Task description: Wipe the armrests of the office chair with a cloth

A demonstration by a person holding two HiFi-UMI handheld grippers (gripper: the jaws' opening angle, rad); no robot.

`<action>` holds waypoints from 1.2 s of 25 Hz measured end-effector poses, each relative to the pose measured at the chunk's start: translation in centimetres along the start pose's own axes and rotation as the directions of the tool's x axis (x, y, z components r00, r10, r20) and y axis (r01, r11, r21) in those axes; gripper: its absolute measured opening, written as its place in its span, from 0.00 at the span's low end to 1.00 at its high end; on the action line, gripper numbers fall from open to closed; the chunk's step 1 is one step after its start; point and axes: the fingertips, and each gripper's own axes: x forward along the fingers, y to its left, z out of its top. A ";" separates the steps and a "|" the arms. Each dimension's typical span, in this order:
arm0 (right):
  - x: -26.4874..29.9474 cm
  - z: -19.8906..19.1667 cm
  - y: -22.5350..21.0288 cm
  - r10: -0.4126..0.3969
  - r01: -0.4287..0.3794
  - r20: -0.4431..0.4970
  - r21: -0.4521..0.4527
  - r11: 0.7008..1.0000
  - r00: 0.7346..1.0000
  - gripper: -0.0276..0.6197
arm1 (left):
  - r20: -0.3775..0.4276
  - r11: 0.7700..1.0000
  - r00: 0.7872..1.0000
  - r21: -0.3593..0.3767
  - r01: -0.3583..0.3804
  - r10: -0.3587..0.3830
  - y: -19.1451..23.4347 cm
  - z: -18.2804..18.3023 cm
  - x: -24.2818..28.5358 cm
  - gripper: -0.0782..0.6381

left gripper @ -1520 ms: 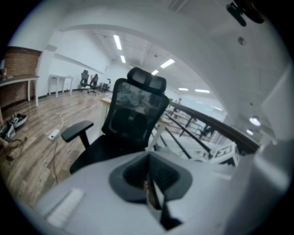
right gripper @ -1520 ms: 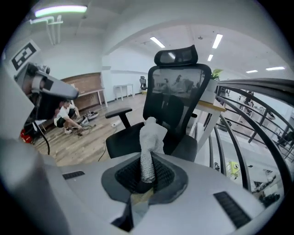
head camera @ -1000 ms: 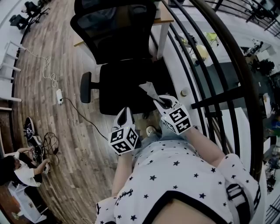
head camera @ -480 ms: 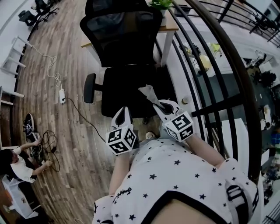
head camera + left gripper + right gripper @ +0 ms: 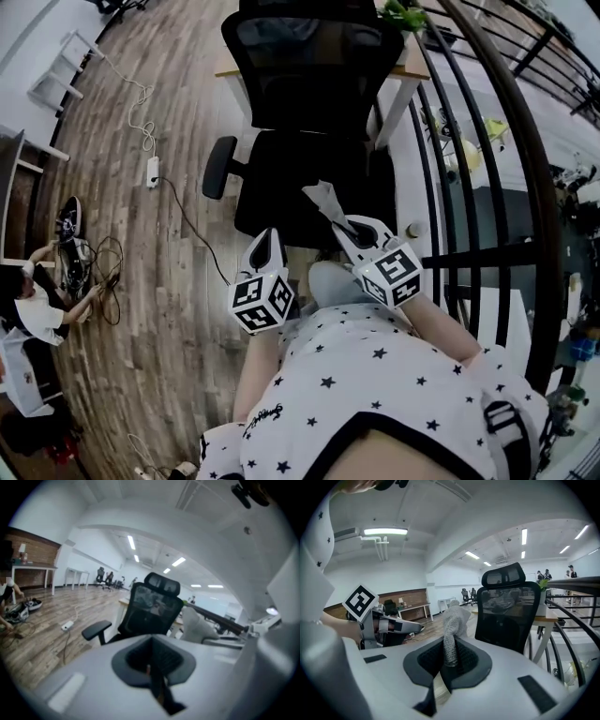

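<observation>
The right gripper (image 5: 347, 223) pinches the cloth (image 5: 322, 199) between closed fingers; the left gripper (image 5: 265, 242) seems pressed together, empty. Both hang short of the office chair (image 5: 300, 112), so its armrest (image 5: 217, 167) looks untouched and all the wiping remains.

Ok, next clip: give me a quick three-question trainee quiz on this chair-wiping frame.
1. What do the right tongs grip? A) cloth B) sponge C) nothing
2. True or false: the cloth is touching the visible armrest.
3. Fill in: the left tongs are ____, with nothing between them.
Key: 1 A; 2 false; 3 shut.
</observation>
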 end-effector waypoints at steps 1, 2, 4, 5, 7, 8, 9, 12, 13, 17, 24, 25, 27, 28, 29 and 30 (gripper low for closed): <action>0.5 0.2 0.3 0.025 -0.025 -0.001 -0.007 1.000 1.000 0.09 | 0.007 1.000 1.000 -0.011 -0.021 0.022 0.5 0.1 -0.3 0.12; 1.0 0.5 0.6 0.048 -0.048 -0.003 -0.014 0.999 0.999 0.09 | 0.013 0.999 0.999 -0.022 -0.042 0.042 1.1 0.2 -0.6 0.12; 2.1 1.1 1.2 0.090 -0.090 -0.004 -0.030 0.995 0.996 0.09 | 0.025 0.995 0.996 -0.047 -0.084 0.085 2.3 0.5 -1.2 0.12; 2.7 1.5 1.4 0.110 -0.111 -0.005 -0.040 0.993 0.994 0.09 | 0.033 0.992 0.994 -0.060 -0.107 0.109 3.0 0.6 -1.5 0.12; 3.8 2.1 1.8 0.150 -0.151 -0.009 -0.057 0.987 0.989 0.09 | 0.050 0.984 0.986 -0.088 -0.155 0.160 4.3 0.9 -2.2 0.12; 4.4 2.4 2.1 0.169 -0.170 -0.013 -0.064 0.983 0.985 0.09 | 0.057 0.978 0.981 -0.103 -0.179 0.185 5.0 1.1 -2.5 0.12; 5.1 2.7 2.4 0.188 -0.188 -0.018 -0.072 0.979 0.982 0.09 | 0.064 0.972 0.976 -0.119 -0.201 0.210 5.9 1.2 -2.9 0.12; 7.3 3.2 3.2 0.231 -0.233 -0.033 -0.084 0.969 0.972 0.09 | 0.075 0.954 0.960 -0.158 -0.256 0.270 8.2 1.6 -3.7 0.12; 8.0 3.3 3.3 0.242 -0.244 -0.036 -0.085 0.966 0.970 0.09 | 0.076 0.948 0.955 -0.167 -0.270 0.285 8.8 1.7 -3.7 0.12; 10.9 3.7 4.0 0.274 -0.277 -0.041 -0.084 0.957 0.961 0.09 | 0.074 0.933 0.942 -0.186 -0.309 0.327 11.1 2.0 -3.8 0.12; 16.4 4.3 4.4 0.298 -0.301 -0.048 -0.083 0.950 0.953 0.09 | 0.055 0.928 0.939 -0.181 -0.326 0.340 14.8 3.1 -1.8 0.12; 17.2 4.3 4.4 0.298 -0.301 -0.050 -0.080 0.950 0.953 0.09 | 0.049 0.929 0.940 -0.179 -0.324 0.338 15.4 3.3 -1.4 0.12; 19.2 4.6 4.3 0.292 -0.295 -0.054 -0.071 0.953 0.955 0.09 | 0.038 0.930 0.942 -0.175 -0.322 0.333 16.8 3.8 -0.7 0.12; 20.2 4.8 4.2 0.288 -0.291 -0.058 -0.066 0.954 0.956 0.09 | 0.032 0.931 0.943 -0.174 -0.321 0.331 17.6 4.1 -0.2 0.12; 21.2 5.0 4.1 0.282 -0.286 -0.062 -0.061 0.956 0.957 0.09 | 0.024 0.931 0.944 -0.173 -0.321 0.329 18.4 4.3 0.2 0.12; 22.2 5.1 4.0 0.277 -0.280 -0.067 -0.057 0.958 0.959 0.09 | 0.015 0.932 0.945 -0.172 -0.320 0.327 19.1 4.4 0.7 0.12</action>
